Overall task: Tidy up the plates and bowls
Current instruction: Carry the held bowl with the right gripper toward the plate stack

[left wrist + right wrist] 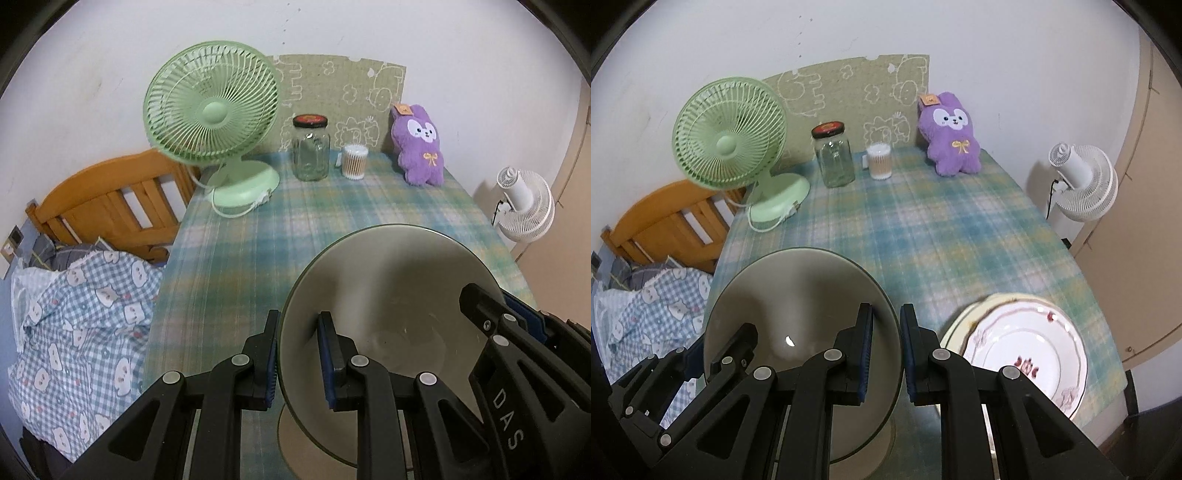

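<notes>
Both looking steeply down along gripper fingers, close above the table (229,258). Shared: bowl (399,280) up close, green fan (210,110), jar (834,155) behind.

White walls (92,55) meet behind a bench (942,236) under a blue-green plaid cloth. A wooden bed headboard (107,206) stands beside it, a white fan (1082,181) opposite.
</notes>
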Tool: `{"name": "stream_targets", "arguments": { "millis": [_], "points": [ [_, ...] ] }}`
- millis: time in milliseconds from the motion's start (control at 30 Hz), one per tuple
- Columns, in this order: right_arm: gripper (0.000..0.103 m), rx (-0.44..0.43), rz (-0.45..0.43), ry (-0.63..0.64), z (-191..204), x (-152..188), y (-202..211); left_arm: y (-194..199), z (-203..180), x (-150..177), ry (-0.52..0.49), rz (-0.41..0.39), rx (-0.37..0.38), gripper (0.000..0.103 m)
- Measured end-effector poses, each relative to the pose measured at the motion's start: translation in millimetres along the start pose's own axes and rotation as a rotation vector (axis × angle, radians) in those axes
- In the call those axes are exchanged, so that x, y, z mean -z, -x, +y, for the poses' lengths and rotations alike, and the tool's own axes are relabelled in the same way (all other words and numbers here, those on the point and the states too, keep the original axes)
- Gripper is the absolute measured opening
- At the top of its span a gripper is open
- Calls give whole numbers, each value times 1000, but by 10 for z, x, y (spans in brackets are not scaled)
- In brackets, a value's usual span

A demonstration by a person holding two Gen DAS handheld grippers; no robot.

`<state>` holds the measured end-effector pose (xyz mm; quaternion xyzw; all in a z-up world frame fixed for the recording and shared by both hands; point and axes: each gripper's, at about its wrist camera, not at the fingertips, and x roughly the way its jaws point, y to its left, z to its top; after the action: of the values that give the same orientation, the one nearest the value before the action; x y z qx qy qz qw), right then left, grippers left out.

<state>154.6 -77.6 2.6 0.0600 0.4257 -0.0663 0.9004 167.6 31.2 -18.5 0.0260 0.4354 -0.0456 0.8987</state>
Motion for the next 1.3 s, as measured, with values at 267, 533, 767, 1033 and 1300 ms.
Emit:
{"name": "stream_targets", "arguments": {
  "millis": [267,533,767,1033,1300],
  "points": [
    [18,3,32,4,39,339,-72,-78,66,325,7,52,3,17],
    [18,7,95,8,54,600,-217,-193,98,569,17,111,5,17],
    [18,12,118,3,52,682,-283,-250,93,649,6,127,5,17],
    [18,31,128,0,28,685,-376,-355,90,687,-4,150,22,18],
    [20,17,130,21,58,655,-393,-397,106,663,-11,162,41,29]
  ]
}}
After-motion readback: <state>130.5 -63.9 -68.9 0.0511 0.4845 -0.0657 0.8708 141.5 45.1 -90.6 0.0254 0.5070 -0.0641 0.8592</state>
